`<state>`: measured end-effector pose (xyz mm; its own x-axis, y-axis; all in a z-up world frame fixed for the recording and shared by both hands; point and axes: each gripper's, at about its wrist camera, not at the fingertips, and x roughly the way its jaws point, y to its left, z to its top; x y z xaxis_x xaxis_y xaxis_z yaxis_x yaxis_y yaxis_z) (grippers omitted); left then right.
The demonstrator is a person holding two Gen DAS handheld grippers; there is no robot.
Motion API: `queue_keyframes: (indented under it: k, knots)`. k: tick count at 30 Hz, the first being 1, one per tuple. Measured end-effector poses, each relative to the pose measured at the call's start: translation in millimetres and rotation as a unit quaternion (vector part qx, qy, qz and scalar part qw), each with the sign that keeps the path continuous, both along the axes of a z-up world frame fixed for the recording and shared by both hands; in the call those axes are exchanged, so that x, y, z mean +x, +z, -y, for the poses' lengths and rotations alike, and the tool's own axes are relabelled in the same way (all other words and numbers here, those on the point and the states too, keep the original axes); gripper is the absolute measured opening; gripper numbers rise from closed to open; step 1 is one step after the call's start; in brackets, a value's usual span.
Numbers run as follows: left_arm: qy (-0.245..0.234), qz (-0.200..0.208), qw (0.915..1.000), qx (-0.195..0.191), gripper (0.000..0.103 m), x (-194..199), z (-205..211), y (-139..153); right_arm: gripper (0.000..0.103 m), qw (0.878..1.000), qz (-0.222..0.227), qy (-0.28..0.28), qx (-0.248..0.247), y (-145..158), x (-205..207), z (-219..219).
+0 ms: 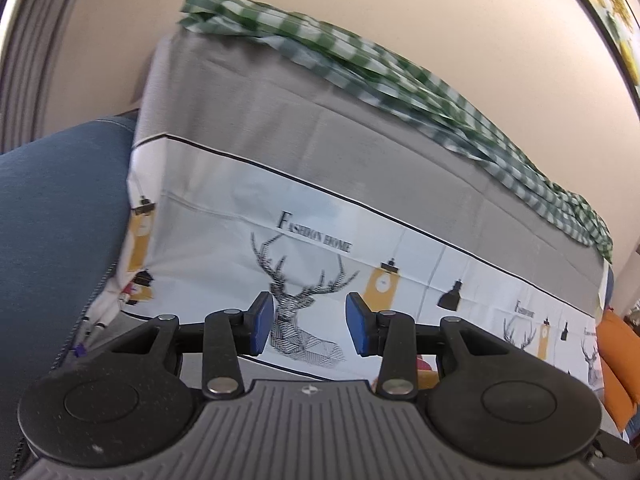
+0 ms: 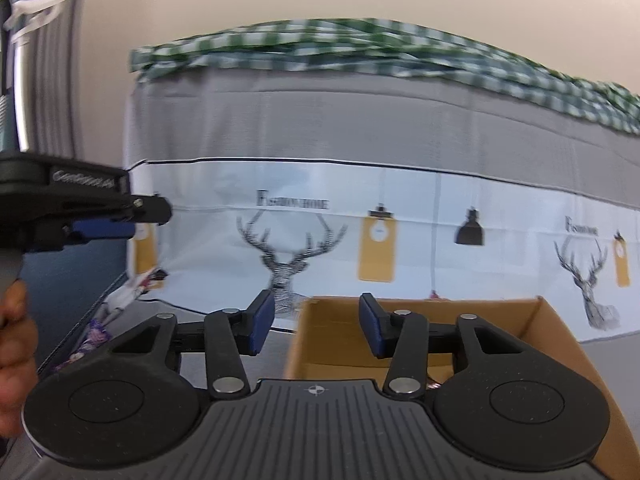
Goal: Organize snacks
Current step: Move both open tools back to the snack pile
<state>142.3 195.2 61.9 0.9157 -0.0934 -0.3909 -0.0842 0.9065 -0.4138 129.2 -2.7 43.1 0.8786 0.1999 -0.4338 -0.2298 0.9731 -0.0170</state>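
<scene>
Seen from the left wrist, the left tool (image 1: 310, 324) has its two blue-padded jaws partly apart with nothing between them; it points at a large block draped in a grey and white cloth printed with stags and hanging lamps (image 1: 320, 208), with a green-and-white checked cloth (image 1: 400, 76) rumpled along its top. A dark blue cushioned surface (image 1: 52, 216) fills the left side, and a few small wrappers (image 1: 138, 284) show in the gap beside the draped block, blurred enough that I cannot count them or say what they are. One orange cushion-like thing (image 1: 616, 364) shows at the right edge. Seen from the right wrist, the right tool (image 2: 317, 326) likewise stands partly open and holds nothing. Just beyond it sits one open brown cardboard box (image 2: 520, 320) on the grey tabletop (image 2: 276, 348); its inside is mostly hidden by the tool, so whether any snack lies in it I cannot tell. At lower left a few purple and white snack packets (image 2: 96, 332) lie loose along the blue surface's edge, perhaps three. The left tool (image 2: 116, 228) enters from the left, a hand (image 2: 14, 340) below it. Judging by this, the sorting is barely under way: the packets remain outside the box, neither tool has one.
</scene>
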Motion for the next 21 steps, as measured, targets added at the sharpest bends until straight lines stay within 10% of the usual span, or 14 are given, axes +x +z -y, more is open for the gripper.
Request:
queue_keyframes:
  k: [21]
  knots:
    - [0.021, -0.076, 0.9963, -0.033, 0.036, -9.3, -51.4, -10.1, 0.043, 0.993, -0.018, 0.111, -0.046, -16.6, -30.7, -93.1]
